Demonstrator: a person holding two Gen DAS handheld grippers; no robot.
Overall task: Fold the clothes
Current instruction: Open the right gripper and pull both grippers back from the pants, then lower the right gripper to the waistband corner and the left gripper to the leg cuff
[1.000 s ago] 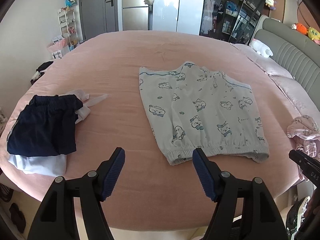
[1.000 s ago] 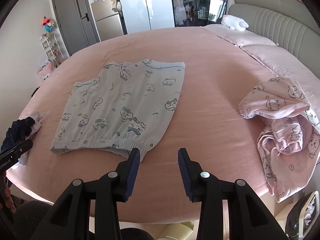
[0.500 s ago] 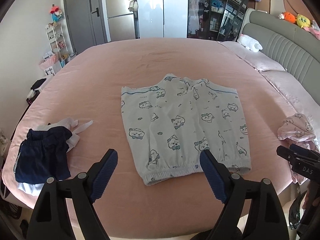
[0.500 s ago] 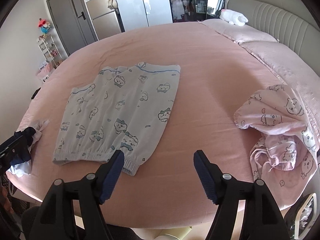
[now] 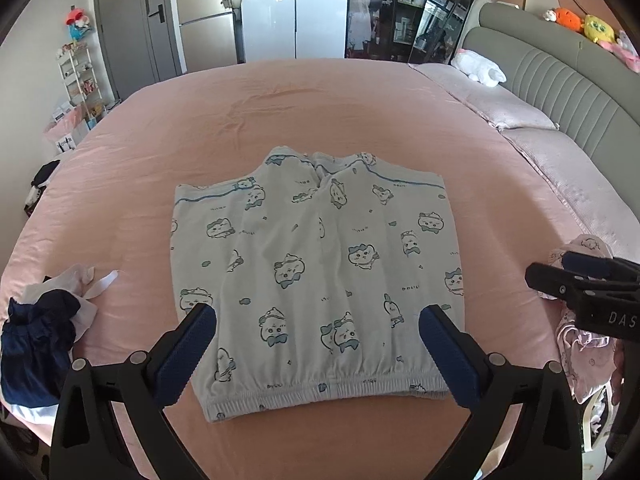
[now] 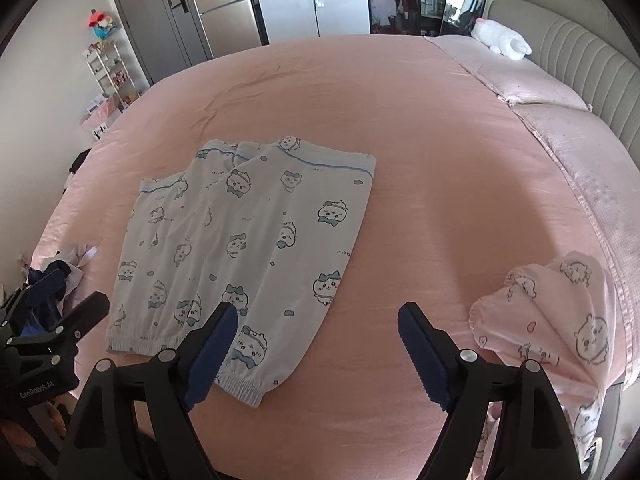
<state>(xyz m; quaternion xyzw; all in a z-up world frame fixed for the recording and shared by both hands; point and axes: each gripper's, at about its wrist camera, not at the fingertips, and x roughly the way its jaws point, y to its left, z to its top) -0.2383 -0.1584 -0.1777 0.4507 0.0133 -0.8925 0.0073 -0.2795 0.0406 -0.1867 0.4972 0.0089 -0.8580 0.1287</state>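
Pale blue cartoon-print shorts (image 5: 316, 264) (image 6: 248, 256) lie folded flat on the pink bed, elastic hem toward me. My left gripper (image 5: 318, 344) hovers above the hem side, jaws still opening, nothing between them. My right gripper (image 6: 314, 344) hangs over the bed just right of the shorts' near corner, jaws also opening and empty. A crumpled pink cartoon-print garment (image 6: 560, 312) (image 5: 576, 320) sits at the bed's right edge. The right gripper's black body (image 5: 588, 292) shows in the left wrist view, the left one (image 6: 36, 320) in the right wrist view.
A dark navy garment on white cloth (image 5: 36, 340) lies at the bed's left edge. The pink bed (image 5: 320, 112) stretches far back. A grey headboard (image 5: 560, 92) with pillows and a white plush (image 5: 480, 68) is at right. Door, fridge and shelf stand beyond.
Both grippers opened wider and drew back and up from the shorts. The shorts now sit centred in the left wrist view. No cloth moved.
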